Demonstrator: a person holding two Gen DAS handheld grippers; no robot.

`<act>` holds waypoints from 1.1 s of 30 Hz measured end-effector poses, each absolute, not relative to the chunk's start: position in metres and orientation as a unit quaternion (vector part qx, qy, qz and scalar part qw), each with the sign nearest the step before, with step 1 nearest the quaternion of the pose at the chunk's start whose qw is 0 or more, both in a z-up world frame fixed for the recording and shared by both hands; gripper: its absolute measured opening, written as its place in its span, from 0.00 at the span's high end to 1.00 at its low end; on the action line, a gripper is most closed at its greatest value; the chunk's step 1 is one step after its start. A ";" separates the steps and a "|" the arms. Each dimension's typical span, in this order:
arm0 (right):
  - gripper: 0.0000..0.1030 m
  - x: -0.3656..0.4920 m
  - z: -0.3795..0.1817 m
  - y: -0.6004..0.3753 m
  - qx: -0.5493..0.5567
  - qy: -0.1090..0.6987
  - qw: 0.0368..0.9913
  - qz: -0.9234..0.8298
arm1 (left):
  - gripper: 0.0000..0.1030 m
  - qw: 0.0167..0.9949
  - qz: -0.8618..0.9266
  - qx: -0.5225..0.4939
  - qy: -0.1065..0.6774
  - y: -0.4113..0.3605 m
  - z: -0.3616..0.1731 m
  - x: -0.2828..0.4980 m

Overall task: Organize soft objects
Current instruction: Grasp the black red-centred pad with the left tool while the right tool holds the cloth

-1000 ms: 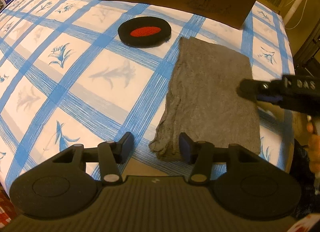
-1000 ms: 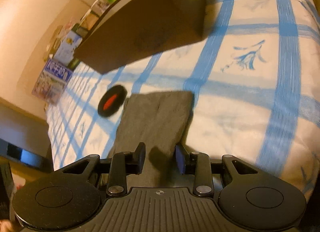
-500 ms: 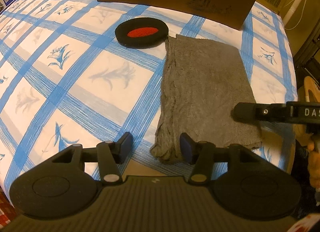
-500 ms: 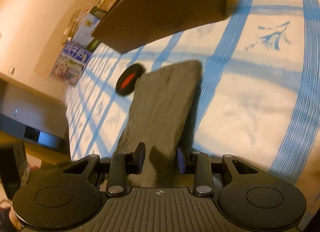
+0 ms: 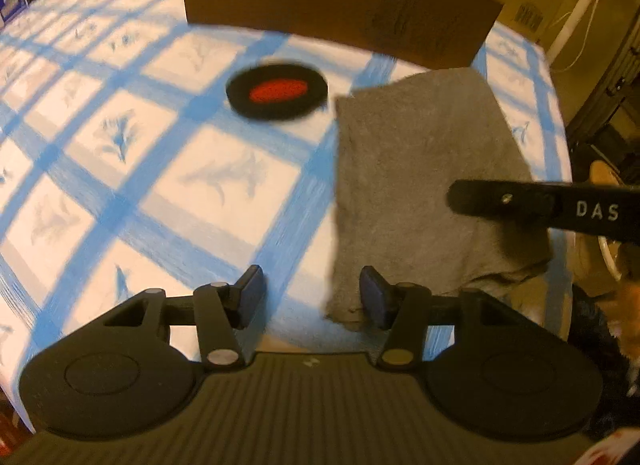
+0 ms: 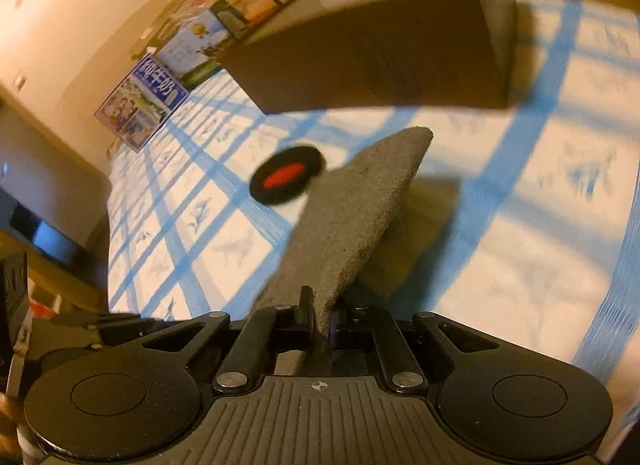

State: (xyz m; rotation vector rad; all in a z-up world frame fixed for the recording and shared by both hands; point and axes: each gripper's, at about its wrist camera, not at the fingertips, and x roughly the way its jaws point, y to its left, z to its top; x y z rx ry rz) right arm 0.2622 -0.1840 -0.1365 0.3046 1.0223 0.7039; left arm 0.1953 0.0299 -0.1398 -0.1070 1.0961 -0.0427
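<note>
A grey folded cloth [image 5: 420, 169] lies on the blue-checked tablecloth [image 5: 224, 185] at the right. My right gripper [image 6: 320, 317] is shut on the cloth's [image 6: 352, 217] near edge and lifts that side off the table; it shows from the side in the left wrist view [image 5: 460, 197]. My left gripper [image 5: 312, 297] is open, low over the table, with its right finger at the cloth's near left corner. A black round pad with a red centre [image 5: 276, 91] lies beyond, left of the cloth; it also shows in the right wrist view [image 6: 286, 179].
A brown cardboard box [image 5: 340, 5] stands at the far side of the table, behind the pad and cloth. Printed boxes [image 6: 148, 101] stand along the wall. The table's right edge [image 5: 560, 153] runs close to the cloth.
My right gripper has closed on the cloth's near edge and raised it, so the right side lifts off the table. The left gripper has stayed open near the cloth's corner.
</note>
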 end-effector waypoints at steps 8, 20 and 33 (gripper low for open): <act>0.93 0.276 -0.087 -0.165 -0.048 0.430 0.845 0.314 | 0.45 0.882 -0.029 -0.010 0.471 0.044 -0.120 0.229; 0.93 0.305 -0.098 -0.127 -0.198 0.397 0.831 0.336 | 0.35 0.888 -0.077 0.076 0.448 0.048 -0.141 0.293; 0.93 0.327 -0.097 -0.113 -0.173 0.395 0.834 0.344 | 0.30 0.872 -0.112 0.132 0.458 0.042 -0.167 0.324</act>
